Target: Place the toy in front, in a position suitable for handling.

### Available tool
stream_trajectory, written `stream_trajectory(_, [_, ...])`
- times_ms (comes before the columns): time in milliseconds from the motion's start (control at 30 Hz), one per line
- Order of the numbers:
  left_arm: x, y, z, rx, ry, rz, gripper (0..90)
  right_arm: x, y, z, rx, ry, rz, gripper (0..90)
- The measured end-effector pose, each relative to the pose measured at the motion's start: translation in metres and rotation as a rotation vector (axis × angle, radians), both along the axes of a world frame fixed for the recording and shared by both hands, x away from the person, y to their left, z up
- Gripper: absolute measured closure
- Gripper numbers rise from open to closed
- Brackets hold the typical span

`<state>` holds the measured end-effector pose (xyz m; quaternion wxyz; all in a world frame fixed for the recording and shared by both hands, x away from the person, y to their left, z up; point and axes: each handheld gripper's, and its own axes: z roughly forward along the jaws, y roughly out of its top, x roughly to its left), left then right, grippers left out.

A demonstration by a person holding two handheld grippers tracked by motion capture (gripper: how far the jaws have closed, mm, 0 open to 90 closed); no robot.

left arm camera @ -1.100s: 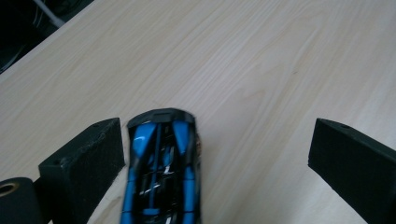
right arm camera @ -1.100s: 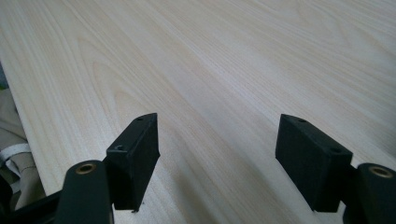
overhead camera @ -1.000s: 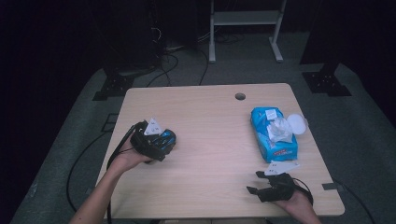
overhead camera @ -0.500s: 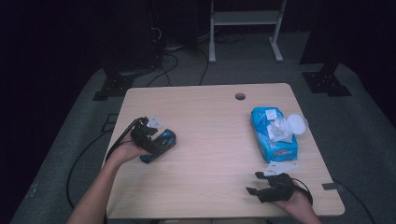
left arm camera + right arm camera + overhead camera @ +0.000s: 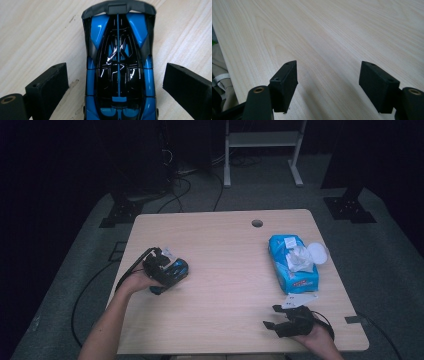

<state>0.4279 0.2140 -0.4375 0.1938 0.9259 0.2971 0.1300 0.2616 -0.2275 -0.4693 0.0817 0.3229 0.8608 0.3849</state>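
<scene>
Fingers (image 5: 47, 85) of the left gripper (image 5: 117, 82) stand wide apart around a blue toy car (image 5: 118, 65), not touching it. Car and gripper sit far left of the wipes pack (image 5: 292, 262) on the table (image 5: 225, 245). Right gripper (image 5: 329, 82) gapes, holding nothing.

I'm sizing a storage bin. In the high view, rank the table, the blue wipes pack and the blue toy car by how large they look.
1. table
2. blue wipes pack
3. blue toy car, partly covered by the left tool, so its full size is uncertain.
</scene>
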Motion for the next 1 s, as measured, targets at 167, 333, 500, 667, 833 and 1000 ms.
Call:
stream_trajectory(167, [0.002,0.0,-0.004,-0.003,0.027,0.004,11.6,0.0,0.001,0.0,-0.003,0.003,0.001,30.1])
stream_trajectory(333, [0.005,0.005,-0.009,0.012,0.074,0.016,14.0,0.0,0.001,-0.001,-0.003,0.006,0.003,30.1])
stream_trajectory(500, [0.007,0.006,-0.009,-0.009,0.112,0.009,19.5,0.0,0.001,-0.001,-0.002,0.006,0.002,30.1])
stream_trajectory(667, [0.01,-0.001,-0.009,0.045,0.144,-0.001,22.1,0.0,0.001,0.0,-0.002,0.005,0.004,30.2])
stream_trajectory(833, [0.013,-0.001,-0.009,0.035,0.168,0.001,25.2,0.0,0.0,0.0,0.002,0.002,0.001,30.2])
stream_trajectory(1000, [0.013,-0.002,-0.009,0.041,0.17,0.001,25.6,0.0,0.0,0.0,0.001,0.002,0.003,30.3])
